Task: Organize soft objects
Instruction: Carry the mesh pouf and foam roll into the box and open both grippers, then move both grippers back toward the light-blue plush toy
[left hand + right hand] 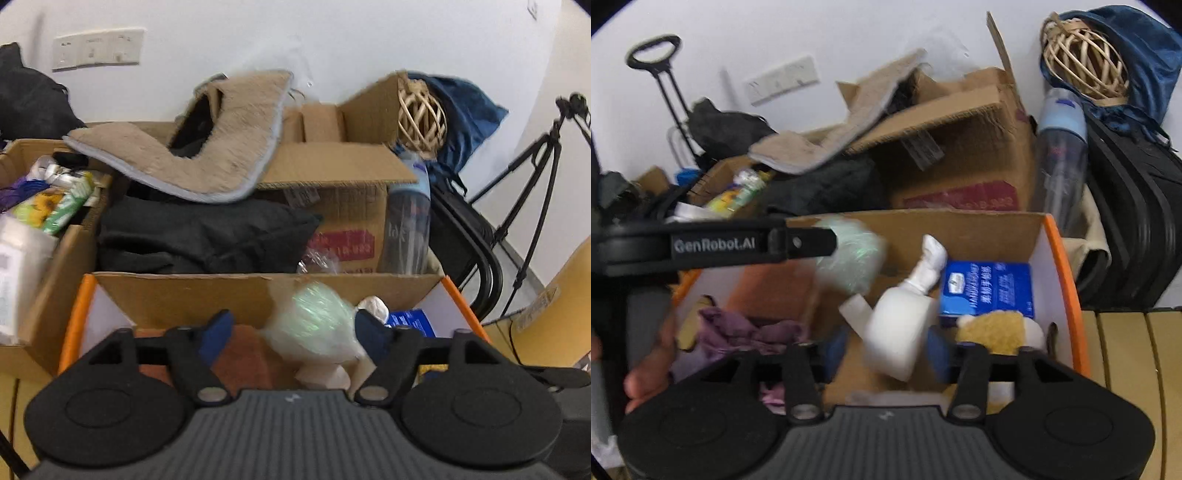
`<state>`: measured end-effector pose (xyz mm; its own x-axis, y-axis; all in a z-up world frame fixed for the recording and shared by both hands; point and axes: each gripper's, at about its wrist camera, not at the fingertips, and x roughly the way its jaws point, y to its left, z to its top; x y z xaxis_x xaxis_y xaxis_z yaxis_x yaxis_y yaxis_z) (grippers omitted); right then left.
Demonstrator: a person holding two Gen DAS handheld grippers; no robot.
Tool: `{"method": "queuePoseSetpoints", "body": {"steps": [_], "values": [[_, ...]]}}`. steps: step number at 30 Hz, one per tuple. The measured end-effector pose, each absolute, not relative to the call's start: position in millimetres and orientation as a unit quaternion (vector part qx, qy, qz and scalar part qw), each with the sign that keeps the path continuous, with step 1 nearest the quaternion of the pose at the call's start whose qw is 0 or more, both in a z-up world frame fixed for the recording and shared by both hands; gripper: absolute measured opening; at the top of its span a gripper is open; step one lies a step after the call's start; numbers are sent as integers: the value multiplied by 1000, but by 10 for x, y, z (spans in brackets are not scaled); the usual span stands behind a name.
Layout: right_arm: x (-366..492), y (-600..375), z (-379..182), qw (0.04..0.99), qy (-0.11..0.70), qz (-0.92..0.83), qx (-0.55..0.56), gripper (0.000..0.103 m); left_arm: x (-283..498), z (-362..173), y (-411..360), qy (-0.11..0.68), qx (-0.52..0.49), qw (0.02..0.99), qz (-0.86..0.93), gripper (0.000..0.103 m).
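Observation:
An orange-rimmed cardboard box (79,310) lies below both grippers. My left gripper (293,332) is open above it. A blurred, pale green shimmery soft ball (317,321) sits between the blue pads, clear of the left pad and close to the right one. In the right wrist view the same green ball (849,254) is at the tip of the left gripper's finger (809,242). My right gripper (886,350) is open, with a blurred white soft toy (897,332) loose between its pads. In the box lie a blue tissue pack (988,288), a yellow plush (993,328) and a purple cloth (738,332).
Behind the box are a black cloth (207,232), a beige fluffy mat (207,147), an open carton (351,214), a water bottle (408,221) and a rattan ball (421,118). A tripod (535,166) stands right. A person's hand (646,384) shows at lower left.

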<state>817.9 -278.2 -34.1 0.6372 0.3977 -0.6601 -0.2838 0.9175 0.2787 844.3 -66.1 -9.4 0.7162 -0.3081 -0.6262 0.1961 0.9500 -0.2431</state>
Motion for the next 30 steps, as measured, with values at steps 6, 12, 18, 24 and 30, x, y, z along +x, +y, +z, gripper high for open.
{"method": "queuePoseSetpoints", "body": {"steps": [6,12,18,24,30], "values": [[7839,-3040,239,924,338,157,88,56,8038,420,-459,332,-54,931,-142,76],[7118,-3225,903,941,310,124,55,56,7295,966,-218,309,-25,938,-156,83],[6356,-3345,1530,955,276,109,26,59,6410,1486,11,275,16,951,-142,84],[5429,-3274,1659,966,229,116,-17,66,5340,1578,160,214,9,968,-129,88],[4269,-3247,1276,976,167,130,-49,77,3918,1223,160,103,35,991,-76,100]]}}
